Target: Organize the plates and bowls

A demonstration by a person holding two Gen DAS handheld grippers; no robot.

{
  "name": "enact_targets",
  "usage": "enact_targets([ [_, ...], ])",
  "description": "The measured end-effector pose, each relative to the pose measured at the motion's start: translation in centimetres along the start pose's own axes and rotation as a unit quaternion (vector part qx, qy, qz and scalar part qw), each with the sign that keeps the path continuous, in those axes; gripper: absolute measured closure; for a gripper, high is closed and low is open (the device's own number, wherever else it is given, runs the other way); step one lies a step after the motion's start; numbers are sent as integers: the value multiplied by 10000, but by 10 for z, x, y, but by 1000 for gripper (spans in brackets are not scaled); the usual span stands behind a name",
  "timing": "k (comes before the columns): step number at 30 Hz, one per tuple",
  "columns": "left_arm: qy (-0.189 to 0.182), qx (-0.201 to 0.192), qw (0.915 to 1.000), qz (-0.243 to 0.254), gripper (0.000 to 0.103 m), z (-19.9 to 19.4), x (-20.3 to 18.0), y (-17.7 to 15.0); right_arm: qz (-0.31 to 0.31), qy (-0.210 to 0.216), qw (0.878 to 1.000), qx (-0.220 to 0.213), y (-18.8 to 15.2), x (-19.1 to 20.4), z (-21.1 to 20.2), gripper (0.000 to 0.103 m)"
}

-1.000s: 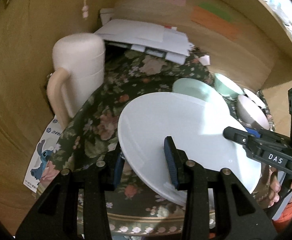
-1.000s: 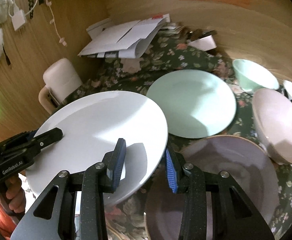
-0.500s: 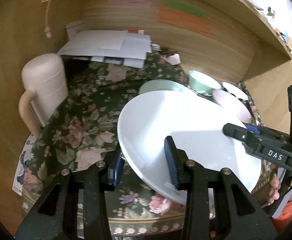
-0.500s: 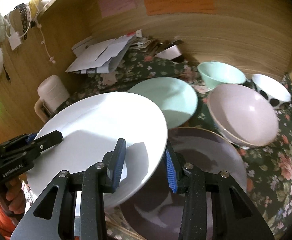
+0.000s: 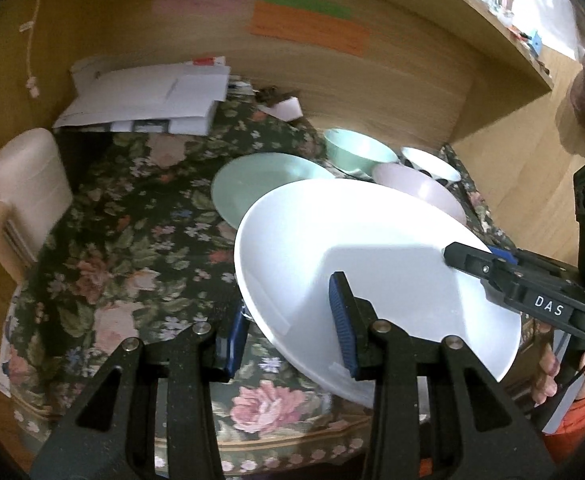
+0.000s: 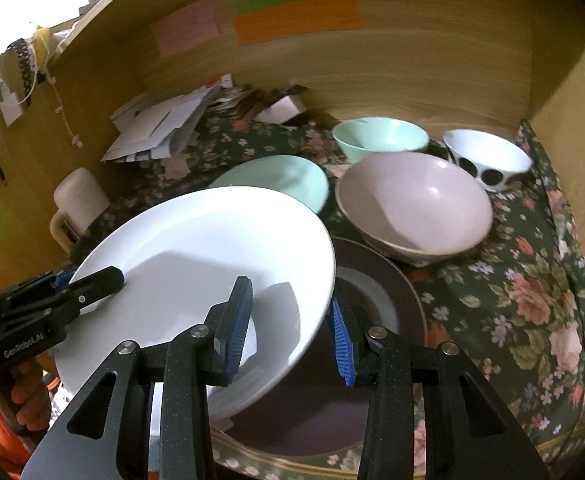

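Both grippers hold a large white plate [image 5: 372, 264] [image 6: 196, 264] by opposite rims, lifted and tilted above the floral cloth. My left gripper [image 5: 288, 320] is shut on its left rim; my right gripper [image 6: 288, 320] is shut on its right rim. The right gripper also shows in the left wrist view [image 5: 488, 264], the left one in the right wrist view [image 6: 88, 284]. Under the white plate lies a dark brown plate [image 6: 376, 300]. Behind are a mint plate [image 6: 288, 180], a pink bowl [image 6: 416, 208], a mint bowl [image 6: 380, 136] and a white bowl with black dots [image 6: 488, 160].
A cream jug [image 5: 24, 192] stands at the left. A pile of papers [image 5: 148, 100] lies at the back left. Wooden walls [image 6: 372, 64] close in the back and both sides. The floral cloth [image 5: 124, 248] is bare left of the plates.
Both grippers have lifted the white plate and drawn back from the wall. More of the dark brown plate and the bowls now shows.
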State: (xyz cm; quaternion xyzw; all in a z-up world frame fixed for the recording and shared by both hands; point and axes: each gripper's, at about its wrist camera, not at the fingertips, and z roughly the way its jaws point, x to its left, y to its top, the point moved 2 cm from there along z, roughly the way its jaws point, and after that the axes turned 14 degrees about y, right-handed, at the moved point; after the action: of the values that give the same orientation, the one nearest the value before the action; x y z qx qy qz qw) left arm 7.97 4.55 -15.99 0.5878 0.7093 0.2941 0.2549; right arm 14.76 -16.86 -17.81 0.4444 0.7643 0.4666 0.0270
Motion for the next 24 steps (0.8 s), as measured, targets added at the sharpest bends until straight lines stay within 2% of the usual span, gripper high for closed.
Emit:
enact_targets([
  [24,-229,485,9980,334,64,43,-44,-20,668,-199,9972,266,-32,-52,3,69],
])
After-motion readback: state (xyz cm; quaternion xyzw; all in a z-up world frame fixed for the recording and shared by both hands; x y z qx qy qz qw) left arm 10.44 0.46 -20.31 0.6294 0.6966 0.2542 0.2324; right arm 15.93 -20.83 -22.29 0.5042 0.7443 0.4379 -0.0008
